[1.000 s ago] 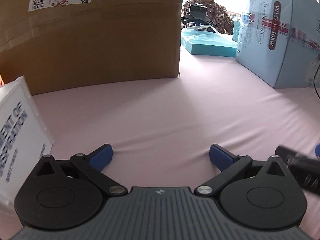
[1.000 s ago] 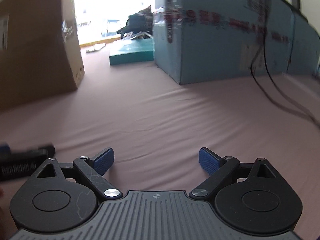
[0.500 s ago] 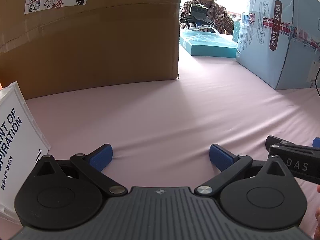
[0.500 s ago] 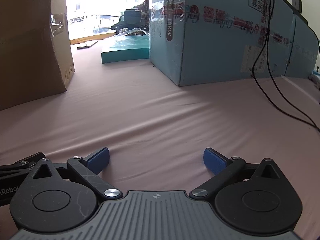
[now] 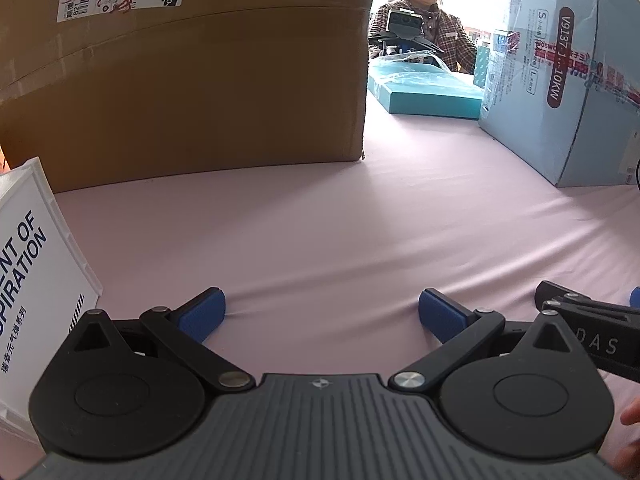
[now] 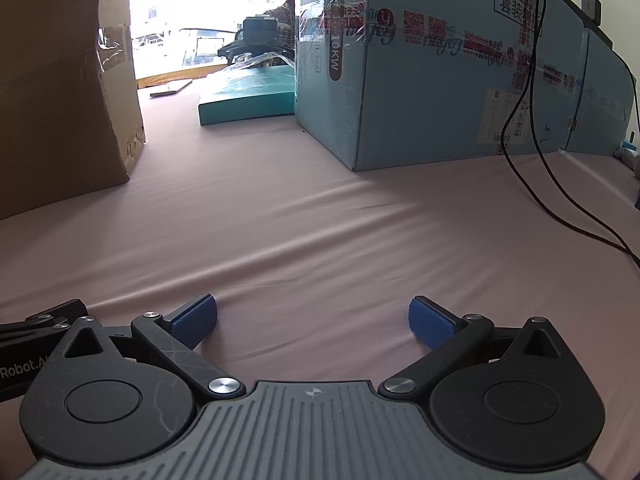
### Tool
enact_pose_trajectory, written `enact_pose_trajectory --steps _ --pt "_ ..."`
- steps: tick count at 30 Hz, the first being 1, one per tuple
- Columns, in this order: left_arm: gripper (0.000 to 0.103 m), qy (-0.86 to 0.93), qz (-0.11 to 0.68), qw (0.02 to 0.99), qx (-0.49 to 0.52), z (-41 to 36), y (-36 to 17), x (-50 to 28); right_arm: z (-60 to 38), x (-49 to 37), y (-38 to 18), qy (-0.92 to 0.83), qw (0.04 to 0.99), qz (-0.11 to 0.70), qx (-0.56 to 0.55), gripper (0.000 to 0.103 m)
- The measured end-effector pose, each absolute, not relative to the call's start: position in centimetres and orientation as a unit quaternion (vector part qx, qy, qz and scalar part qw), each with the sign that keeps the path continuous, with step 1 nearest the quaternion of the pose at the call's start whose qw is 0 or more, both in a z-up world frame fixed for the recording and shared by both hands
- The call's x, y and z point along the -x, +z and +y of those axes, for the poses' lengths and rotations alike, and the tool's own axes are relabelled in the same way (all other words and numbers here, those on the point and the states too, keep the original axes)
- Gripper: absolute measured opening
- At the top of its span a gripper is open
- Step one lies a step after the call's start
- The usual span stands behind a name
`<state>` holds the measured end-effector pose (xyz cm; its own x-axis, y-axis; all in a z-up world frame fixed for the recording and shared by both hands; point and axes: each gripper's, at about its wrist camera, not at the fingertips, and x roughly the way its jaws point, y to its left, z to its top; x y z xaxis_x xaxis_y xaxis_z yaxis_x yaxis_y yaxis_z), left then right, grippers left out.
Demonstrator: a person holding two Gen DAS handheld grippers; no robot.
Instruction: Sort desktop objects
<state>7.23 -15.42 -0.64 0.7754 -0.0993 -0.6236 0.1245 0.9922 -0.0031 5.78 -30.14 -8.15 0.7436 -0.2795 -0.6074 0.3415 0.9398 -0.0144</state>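
Hovering left gripper [image 5: 322, 312] | jaws apart | white box [image 5: 28, 264] left of jaws

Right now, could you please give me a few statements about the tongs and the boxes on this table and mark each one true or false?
1. The left tongs are open with nothing between them. True.
2. The right tongs are shut on a pen. False: they are open and hold nothing.
3. The brown cardboard box bears a white shipping label. True.
4. The flat teal box stands on top of the large light blue box. False: it lies on the pink tablecloth beside it.
5. A black cable hangs down in front of the large light blue box. True.
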Motion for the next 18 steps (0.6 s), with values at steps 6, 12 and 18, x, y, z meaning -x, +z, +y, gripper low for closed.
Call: enact_pose_trajectory --steps 6,12,18 --pt "0.103 -0.059 0.330 0.942 -0.018 -15.33 -0.60 -7.21 -30.12 -5.76 -8.17 -0.166 0.933 0.317 -0.050 0.103" --pt "0.103 -0.059 0.329 0.942 -0.020 -15.38 -0.62 -7.27 -30.27 -5.61 -8.15 -0.163 0.933 0.316 -0.056 0.103" --pt "0.103 -0.058 0.328 0.943 -0.022 -15.43 -0.62 -7.21 -30.41 -5.31 -8.14 -0.165 0.933 0.315 -0.059 0.103"
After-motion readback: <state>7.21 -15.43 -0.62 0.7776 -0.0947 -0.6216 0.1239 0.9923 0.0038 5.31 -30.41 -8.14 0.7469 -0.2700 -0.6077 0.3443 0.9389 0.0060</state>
